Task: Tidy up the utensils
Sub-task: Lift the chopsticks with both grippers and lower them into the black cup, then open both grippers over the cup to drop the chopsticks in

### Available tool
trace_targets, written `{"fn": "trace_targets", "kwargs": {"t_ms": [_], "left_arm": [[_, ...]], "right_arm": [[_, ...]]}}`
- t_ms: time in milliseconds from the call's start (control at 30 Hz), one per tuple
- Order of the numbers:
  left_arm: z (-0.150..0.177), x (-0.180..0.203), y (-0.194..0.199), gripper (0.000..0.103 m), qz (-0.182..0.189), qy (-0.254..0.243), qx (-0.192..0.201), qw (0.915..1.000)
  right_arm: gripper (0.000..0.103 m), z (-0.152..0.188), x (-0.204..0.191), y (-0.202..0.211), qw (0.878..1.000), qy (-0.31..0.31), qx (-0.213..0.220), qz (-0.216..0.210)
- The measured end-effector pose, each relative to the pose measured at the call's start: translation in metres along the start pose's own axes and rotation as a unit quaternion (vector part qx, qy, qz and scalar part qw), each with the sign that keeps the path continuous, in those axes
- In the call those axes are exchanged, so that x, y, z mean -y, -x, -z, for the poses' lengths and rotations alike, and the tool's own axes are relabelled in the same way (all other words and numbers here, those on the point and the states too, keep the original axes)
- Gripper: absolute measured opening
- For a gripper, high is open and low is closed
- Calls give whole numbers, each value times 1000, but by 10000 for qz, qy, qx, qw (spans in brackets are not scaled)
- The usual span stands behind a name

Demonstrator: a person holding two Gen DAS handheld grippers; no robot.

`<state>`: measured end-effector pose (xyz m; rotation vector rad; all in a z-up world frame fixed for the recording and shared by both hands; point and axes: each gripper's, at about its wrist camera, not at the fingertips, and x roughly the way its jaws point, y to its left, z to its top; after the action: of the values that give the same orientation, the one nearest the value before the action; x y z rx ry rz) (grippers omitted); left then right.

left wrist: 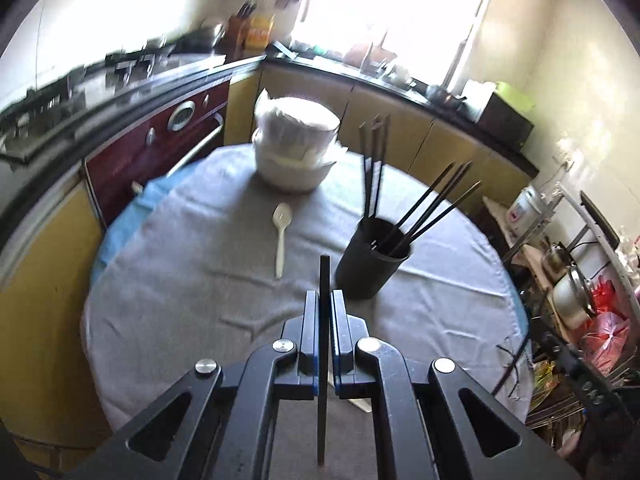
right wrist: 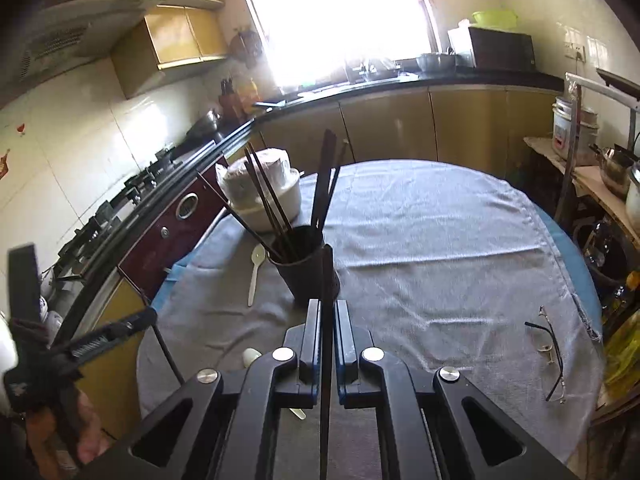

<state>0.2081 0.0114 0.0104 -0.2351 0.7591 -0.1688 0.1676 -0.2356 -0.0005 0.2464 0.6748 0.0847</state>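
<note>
A black chopstick (left wrist: 324, 280) is clamped between the closed fingers of the left gripper (left wrist: 325, 300), its tip rising above them toward twelve o'clock and its other end running down past the frame's lower edge. A second black chopstick (right wrist: 328, 276) is pinched the same way in the right gripper (right wrist: 328, 308).

Just beyond both grippers, at about one o'clock in the left view, a black cup (left wrist: 370, 258) is seen standing on the grey cloth (left wrist: 180, 300) of a round table, with a fan of chopsticks (left wrist: 434, 204) leaning out of it toward twelve and two o'clock. A white plastic spoon (left wrist: 281, 236) lies flat at eleven o'clock of the cup, well apart from it, and a covered white pot (left wrist: 294, 152) stands near the far table edge.

In the right view, open cloth is spread from one to four o'clock of the cup, with only a pair of glasses (right wrist: 550, 354) near the table's edge at four o'clock. The left gripper's body (right wrist: 80, 348) is seen at eight o'clock, out over the table's rim beside the stove counter (right wrist: 120, 208). Another pale spoon (right wrist: 251, 356) is partly hidden under the right gripper.
</note>
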Motion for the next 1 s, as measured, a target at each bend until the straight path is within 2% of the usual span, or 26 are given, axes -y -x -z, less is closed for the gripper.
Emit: {"fn": "trace_targets", "kwargs": {"t_ms": [100, 467, 1000], "left_arm": [[-3, 10, 10, 5, 75, -152, 113, 9998], [-26, 24, 50, 5, 300, -235, 332, 9987], [-86, 59, 84, 5, 489, -489, 994, 9926]], "right_arm": [[6, -2, -4, 7, 10000, 39, 69, -7], [6, -22, -12, 29, 9992, 18, 396, -46], [6, -69, -18, 51, 9955, 16, 914, -261]]}}
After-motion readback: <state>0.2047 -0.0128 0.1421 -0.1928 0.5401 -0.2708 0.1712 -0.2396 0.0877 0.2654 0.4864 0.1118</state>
